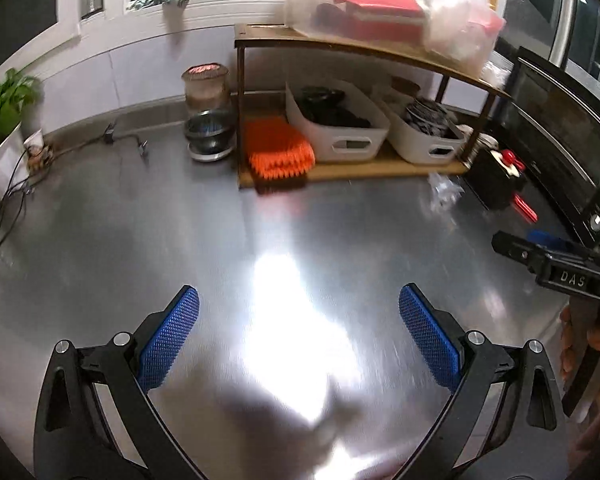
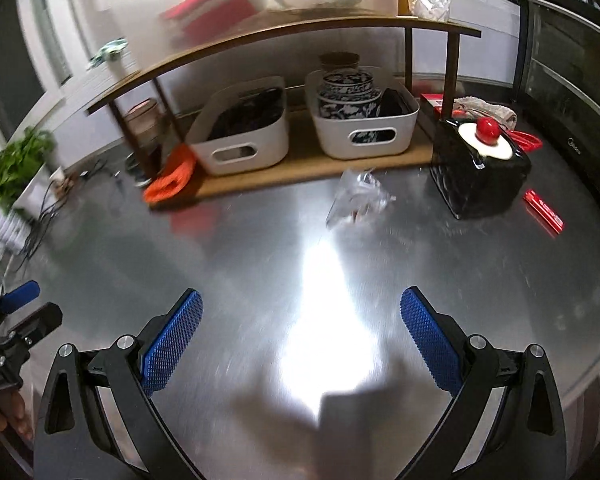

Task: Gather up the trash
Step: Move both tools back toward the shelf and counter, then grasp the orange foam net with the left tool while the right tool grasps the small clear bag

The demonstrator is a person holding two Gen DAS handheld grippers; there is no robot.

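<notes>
plastic wrapper (image 2: 358,198) near bench's (image 2: 440,280) back edge | light, crinkly, slippery; pinch bunched middle | right claw (image 2: 300,336), left claw (image 1: 298,330) released, empty

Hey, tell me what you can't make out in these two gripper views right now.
- Clear plastic wrapper: motion blur in both views hides any print.
- Left white bin: its wall hides the dark contents in the right wrist view.
- Clear tub on the shelf: cut by the top edge, contents blurred.
- Red strip: too blurred to identify.
</notes>
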